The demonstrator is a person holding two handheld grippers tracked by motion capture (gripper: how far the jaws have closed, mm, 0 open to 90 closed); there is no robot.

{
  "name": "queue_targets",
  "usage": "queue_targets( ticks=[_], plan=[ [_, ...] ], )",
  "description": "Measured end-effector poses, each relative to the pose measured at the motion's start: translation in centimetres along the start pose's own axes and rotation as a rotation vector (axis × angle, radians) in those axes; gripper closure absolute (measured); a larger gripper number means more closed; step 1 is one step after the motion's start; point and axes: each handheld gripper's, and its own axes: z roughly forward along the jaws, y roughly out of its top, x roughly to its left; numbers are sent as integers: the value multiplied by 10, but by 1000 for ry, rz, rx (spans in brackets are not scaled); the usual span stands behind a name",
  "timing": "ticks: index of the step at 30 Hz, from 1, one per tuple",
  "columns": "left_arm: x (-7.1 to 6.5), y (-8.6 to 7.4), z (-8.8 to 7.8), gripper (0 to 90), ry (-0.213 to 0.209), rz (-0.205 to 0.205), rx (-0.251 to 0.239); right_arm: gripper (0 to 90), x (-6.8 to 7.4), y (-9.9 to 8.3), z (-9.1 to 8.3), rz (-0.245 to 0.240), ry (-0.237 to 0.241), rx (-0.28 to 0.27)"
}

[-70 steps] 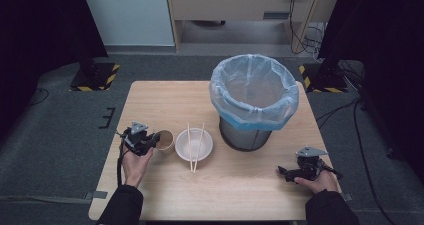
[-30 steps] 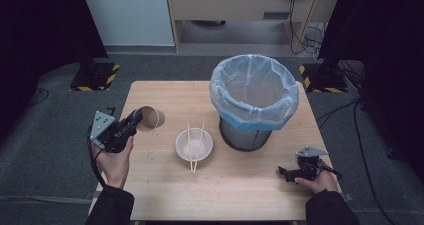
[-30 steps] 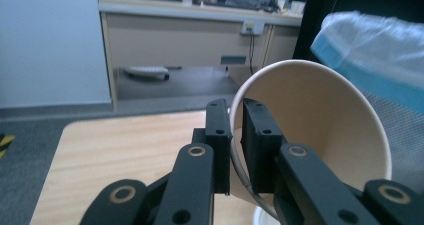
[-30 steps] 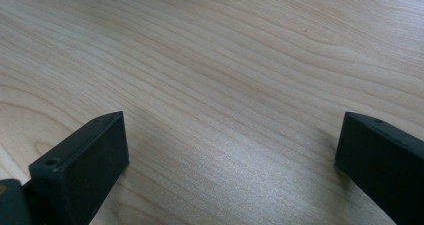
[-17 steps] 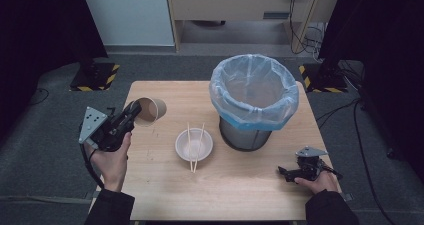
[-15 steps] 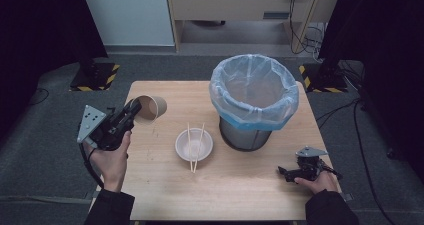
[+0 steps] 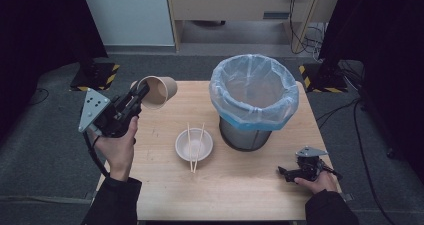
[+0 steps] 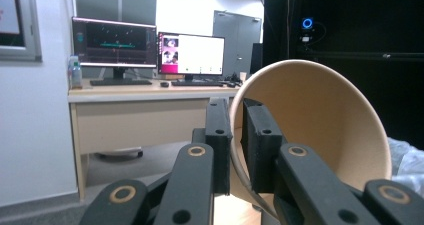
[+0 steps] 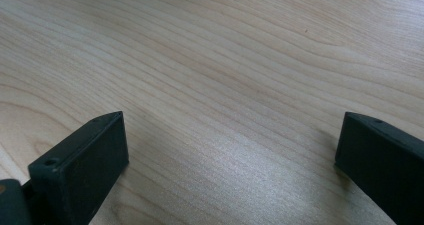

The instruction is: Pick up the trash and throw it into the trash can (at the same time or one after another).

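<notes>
A brown paper cup (image 7: 159,91) hangs in the air over the table's far left corner, tipped on its side with its mouth toward the camera. My left gripper (image 7: 141,93) is shut on the cup's rim; in the left gripper view its jaws pinch the cup (image 8: 320,125) wall at the left gripper (image 8: 236,145) tips. To the right stands a grey bin (image 7: 254,102) lined with a pale blue bag. My right gripper (image 7: 285,173) rests on the table at the near right, open, and in the right gripper view the right gripper (image 9: 232,150) has bare wood between its jaws.
A white bowl (image 7: 194,145) with a pair of chopsticks (image 7: 196,144) laid across it sits mid-table on the wooden table (image 7: 240,190). Dark floor surrounds the table; a desk with monitors (image 8: 150,47) stands beyond.
My left gripper has lifted the cup off the table and carried it up and toward the far left, tipping it sideways. The right gripper has stayed put.
</notes>
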Motion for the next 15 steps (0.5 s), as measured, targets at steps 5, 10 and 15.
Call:
queue_targets(
  ticks=[5, 10, 15],
  plan=[
    [-10, 11, 11, 817, -14, 20, -21, 8, 0, 0, 0, 0, 0, 0],
    [-20, 19, 21, 818, -44, 37, -33, 8, 0, 0, 0, 0, 0, 0],
    [-30, 27, 33, 818, -76, 49, -61, 8, 0, 0, 0, 0, 0, 0]
  ],
)
